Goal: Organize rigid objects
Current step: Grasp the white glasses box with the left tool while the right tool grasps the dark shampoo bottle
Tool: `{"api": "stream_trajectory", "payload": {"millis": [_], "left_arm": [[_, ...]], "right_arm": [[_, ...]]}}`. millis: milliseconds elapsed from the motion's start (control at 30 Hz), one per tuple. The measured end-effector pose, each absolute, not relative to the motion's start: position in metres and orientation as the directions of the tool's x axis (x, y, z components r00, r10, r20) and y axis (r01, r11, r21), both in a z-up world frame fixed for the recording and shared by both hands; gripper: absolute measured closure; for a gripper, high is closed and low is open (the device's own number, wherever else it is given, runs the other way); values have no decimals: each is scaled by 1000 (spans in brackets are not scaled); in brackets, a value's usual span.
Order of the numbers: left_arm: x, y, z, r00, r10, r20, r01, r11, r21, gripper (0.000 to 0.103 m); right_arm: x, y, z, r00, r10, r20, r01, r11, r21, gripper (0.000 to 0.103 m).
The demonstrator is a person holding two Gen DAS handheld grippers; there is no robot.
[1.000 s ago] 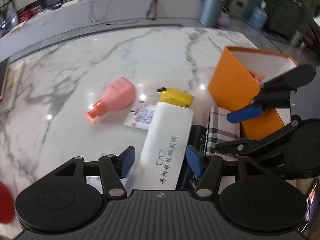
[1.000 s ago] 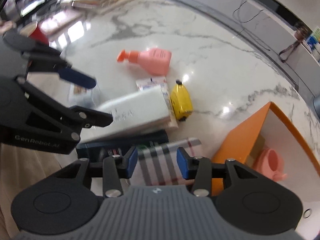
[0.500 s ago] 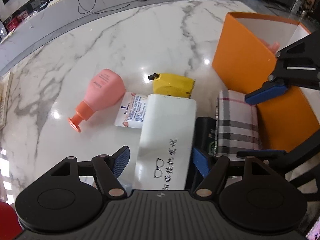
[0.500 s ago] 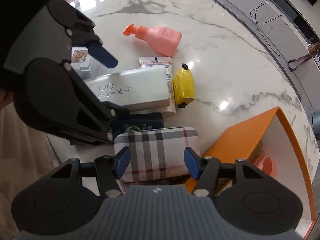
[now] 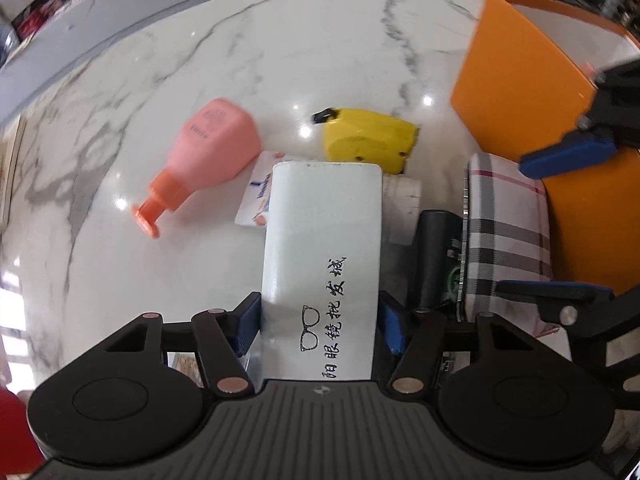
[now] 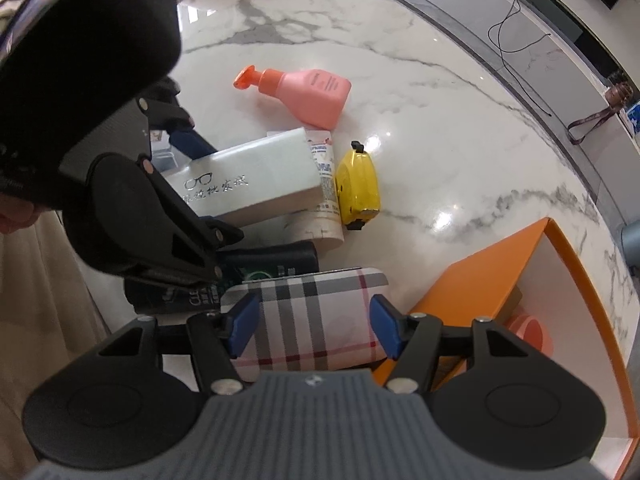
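A white glasses case (image 5: 322, 248) with black lettering lies on the marble table; it also shows in the right wrist view (image 6: 248, 182). My left gripper (image 5: 320, 326) has closed its blue pads against both sides of its near end. A plaid glasses case (image 6: 308, 312) lies beside the orange box (image 6: 500, 276); it also shows in the left wrist view (image 5: 506, 232). My right gripper (image 6: 314, 326) straddles it, open, with a small gap on the right side.
A pink pump bottle (image 5: 208, 152), a yellow tape measure (image 5: 366, 138) and a white tube (image 6: 326, 208) lie beyond the cases. A black bottle (image 6: 264, 270) lies between the two cases. The orange box holds a pink cup (image 6: 532, 334).
Both grippers have come down over their cases. The left jaws have closed onto the white case; the right jaws now straddle the plaid case.
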State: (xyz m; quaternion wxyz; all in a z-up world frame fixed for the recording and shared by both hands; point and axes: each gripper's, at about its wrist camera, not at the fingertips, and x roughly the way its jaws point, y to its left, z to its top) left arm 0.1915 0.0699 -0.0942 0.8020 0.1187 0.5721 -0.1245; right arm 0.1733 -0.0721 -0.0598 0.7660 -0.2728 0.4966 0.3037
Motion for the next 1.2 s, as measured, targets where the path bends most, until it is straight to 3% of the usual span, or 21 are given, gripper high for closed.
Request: {"api": "stream_trajectory", "payload": {"millis": [267,567,867,1033,1200], "left_arm": [[190,94,-79,373,-95,-923,230,973,-8,34],[174,100,-69,372,-130,-919,233,972,-43,34],[170,121,-64,417,-145,-897,131,986,-99,34],[169,127,-64,424,-154,-892,99,987,-123,34],[171,133,-66,422,-151,-894,65,989,-136,34]], "right_arm": [[173,-69,-50,307,280,-910,-680,733,-5,54],[163,-70,-52,200,386,-900,-486,837,251,65],[177,-75,-80,101,436,-894,-227,886,406,62],[183,-63,-93,77,409,-909,-169,904,392,62],[188,-56,-98,75,388,-919,-161,914,373,55]]}}
